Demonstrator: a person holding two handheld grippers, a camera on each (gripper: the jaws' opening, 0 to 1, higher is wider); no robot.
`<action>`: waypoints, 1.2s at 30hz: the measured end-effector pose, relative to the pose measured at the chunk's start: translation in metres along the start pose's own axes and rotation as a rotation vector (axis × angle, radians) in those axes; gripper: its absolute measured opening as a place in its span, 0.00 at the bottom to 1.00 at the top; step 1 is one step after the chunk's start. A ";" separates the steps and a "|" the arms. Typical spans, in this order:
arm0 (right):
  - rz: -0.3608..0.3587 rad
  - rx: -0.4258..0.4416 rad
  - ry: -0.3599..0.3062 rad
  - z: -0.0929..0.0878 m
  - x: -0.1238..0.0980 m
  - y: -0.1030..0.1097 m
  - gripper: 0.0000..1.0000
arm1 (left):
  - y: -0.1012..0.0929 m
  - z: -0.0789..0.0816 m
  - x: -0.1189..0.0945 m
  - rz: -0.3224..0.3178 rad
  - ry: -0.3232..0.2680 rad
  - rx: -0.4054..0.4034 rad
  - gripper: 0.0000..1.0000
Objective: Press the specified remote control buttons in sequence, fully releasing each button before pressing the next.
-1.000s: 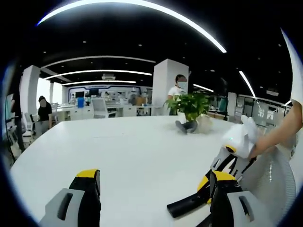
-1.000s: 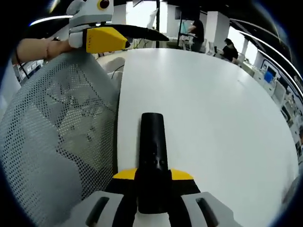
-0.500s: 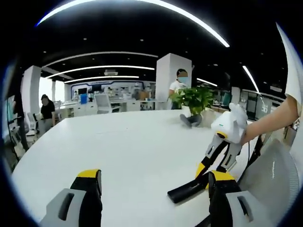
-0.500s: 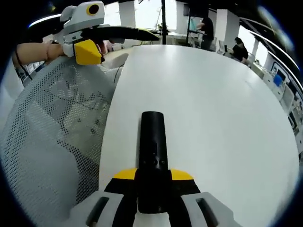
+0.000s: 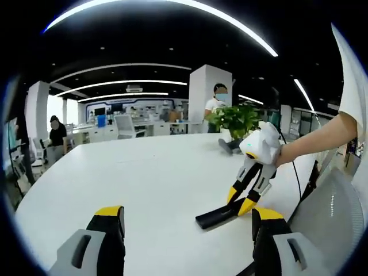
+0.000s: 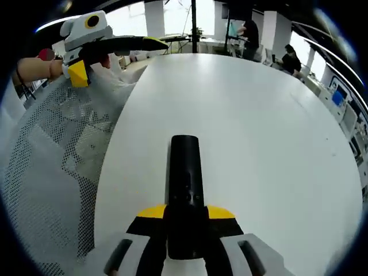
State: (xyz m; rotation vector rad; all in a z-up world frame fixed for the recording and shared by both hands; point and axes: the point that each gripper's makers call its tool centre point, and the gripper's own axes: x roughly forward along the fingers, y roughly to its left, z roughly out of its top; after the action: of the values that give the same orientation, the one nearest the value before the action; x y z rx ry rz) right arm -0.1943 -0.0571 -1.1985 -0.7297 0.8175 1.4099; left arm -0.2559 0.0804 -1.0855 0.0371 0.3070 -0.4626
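— What does the remote control [image 6: 184, 195] look like?
— Slim, black, a long bar with small buttons near its clamped end.
— Where is it?
— At 6 o'clock in the right gripper view, pointing to 12, above the white table [image 6: 259, 115].

Open-plan office: white table [image 5: 155, 172], mesh chair [image 6: 52, 172], white pillar [image 5: 208, 95] (curved ceiling light strips [image 5: 172, 8] overhead).

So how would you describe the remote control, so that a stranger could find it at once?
Look at the large white table. Near its edge beside the mesh chair, the right hand-held gripper clamps a slim black remote control, the only dark bar on that bare surface.
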 end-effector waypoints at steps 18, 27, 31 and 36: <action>0.000 -0.037 0.076 -0.005 -0.005 -0.050 0.21 | -0.003 -0.002 0.001 -0.006 0.020 0.008 0.95; 0.010 -0.077 0.134 -0.006 -0.007 -0.077 0.20 | -0.003 -0.001 0.001 -0.002 0.022 0.009 0.94; 0.006 -0.083 0.160 -0.005 -0.008 -0.084 0.20 | -0.003 -0.001 0.000 0.004 0.027 0.013 0.93; -0.003 -0.064 0.185 -0.009 -0.011 -0.109 0.20 | -0.004 -0.002 0.000 0.004 0.034 0.014 0.92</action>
State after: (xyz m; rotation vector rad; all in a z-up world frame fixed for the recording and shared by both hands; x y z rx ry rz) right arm -0.0854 -0.0750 -1.1985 -0.9204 0.9171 1.3846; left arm -0.2579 0.0773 -1.0871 0.0594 0.3374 -0.4601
